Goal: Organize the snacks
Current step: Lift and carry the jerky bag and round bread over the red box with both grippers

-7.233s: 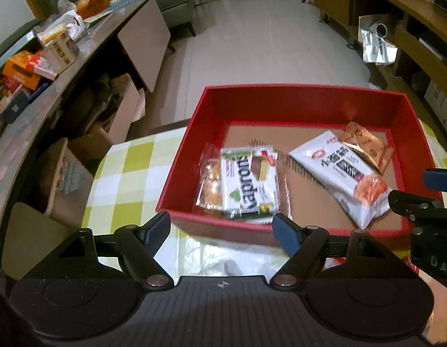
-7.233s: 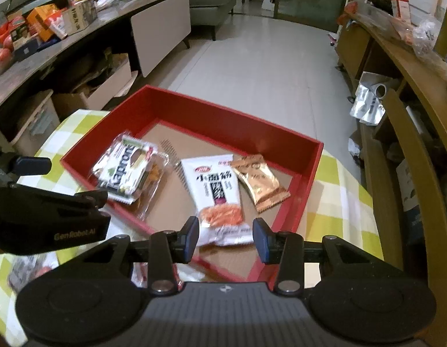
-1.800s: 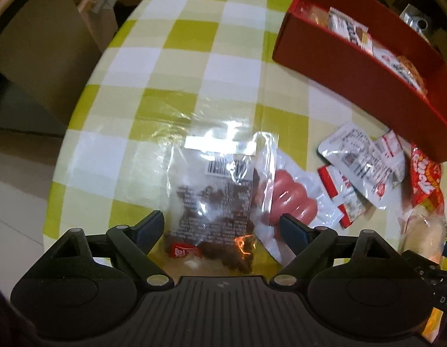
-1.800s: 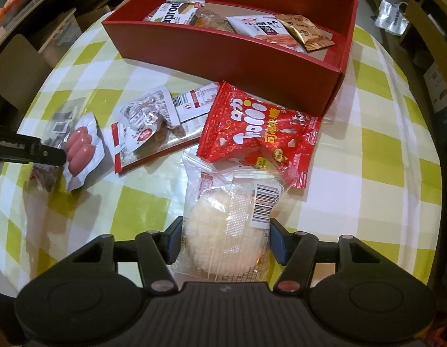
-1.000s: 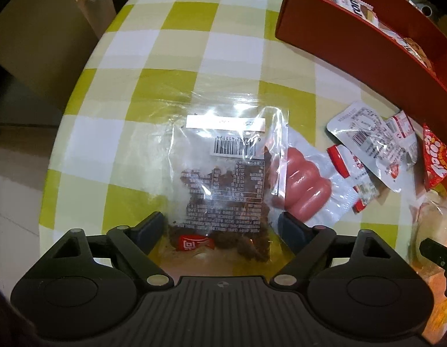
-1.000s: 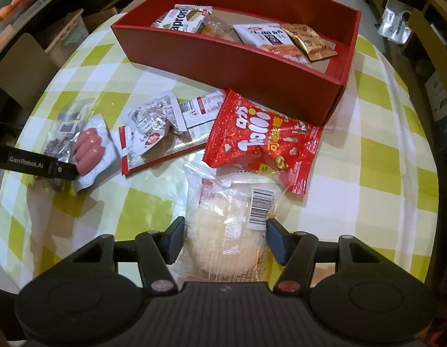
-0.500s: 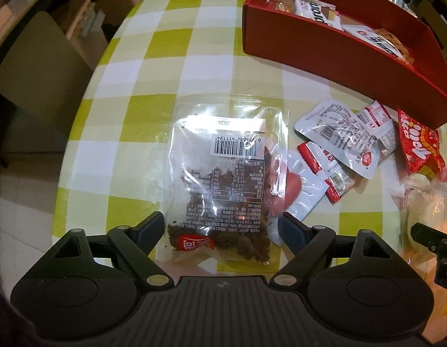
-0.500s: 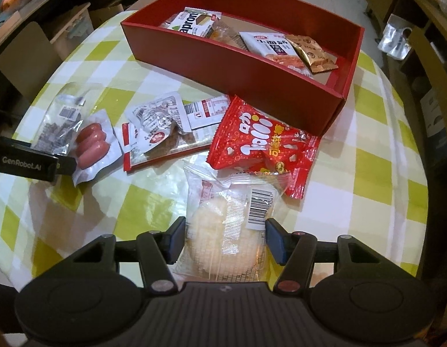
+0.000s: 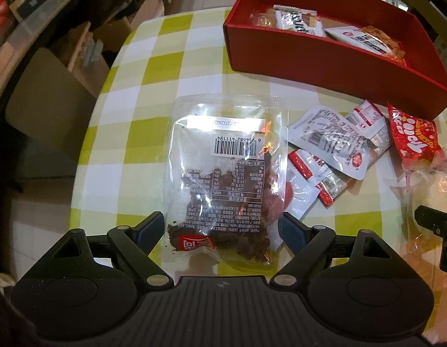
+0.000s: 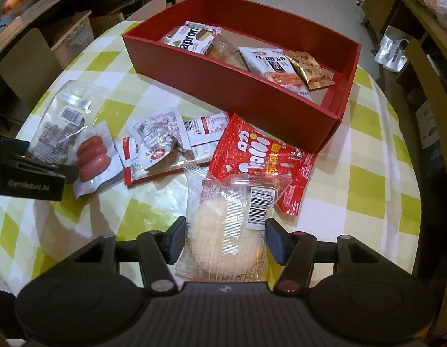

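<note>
left claw gripping clear pouch, table edge near

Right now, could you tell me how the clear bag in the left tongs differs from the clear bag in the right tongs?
The left bag holds dark brown crumbly pieces; the right bag holds one pale round bun. The left bag's barcode sits on a label across its middle; the right bag's barcode is on a sticker near one side. The left tongs are spread wider than the right tongs. Both bags are clear plastic, each gripped across its lower end.
</note>
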`<state>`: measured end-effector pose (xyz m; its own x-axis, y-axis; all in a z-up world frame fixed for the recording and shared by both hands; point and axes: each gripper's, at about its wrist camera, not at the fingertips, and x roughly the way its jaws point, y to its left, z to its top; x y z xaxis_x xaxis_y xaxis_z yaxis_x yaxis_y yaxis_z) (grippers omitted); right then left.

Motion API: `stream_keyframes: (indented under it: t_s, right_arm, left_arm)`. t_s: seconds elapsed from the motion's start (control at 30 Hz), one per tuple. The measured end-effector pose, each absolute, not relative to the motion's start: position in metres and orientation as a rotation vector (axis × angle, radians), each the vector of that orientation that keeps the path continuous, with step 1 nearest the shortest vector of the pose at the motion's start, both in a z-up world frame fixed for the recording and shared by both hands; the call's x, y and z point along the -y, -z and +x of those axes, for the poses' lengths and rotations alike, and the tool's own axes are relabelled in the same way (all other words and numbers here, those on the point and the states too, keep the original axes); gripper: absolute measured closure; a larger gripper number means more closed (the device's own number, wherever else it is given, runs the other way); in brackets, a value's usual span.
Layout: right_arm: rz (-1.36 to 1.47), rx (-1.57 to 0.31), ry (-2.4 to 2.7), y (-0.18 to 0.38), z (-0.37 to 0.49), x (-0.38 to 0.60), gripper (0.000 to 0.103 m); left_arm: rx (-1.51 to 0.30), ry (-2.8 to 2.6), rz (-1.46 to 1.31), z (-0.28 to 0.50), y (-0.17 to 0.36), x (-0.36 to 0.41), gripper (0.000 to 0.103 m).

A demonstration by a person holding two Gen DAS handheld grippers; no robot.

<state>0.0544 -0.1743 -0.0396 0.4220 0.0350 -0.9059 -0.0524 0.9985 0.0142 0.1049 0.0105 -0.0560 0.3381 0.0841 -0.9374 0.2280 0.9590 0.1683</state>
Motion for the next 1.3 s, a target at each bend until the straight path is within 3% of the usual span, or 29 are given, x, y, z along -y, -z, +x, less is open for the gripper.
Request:
stream_keyframes:
  t_s: [1.3]
  right_arm:
    - [0.054, -0.947, 0.007, -0.016, 0.085, 0.208, 0.039]
  left_arm:
    - [-1.078, 0.122, 0.281, 0.126, 0.014, 0.032, 0.014]
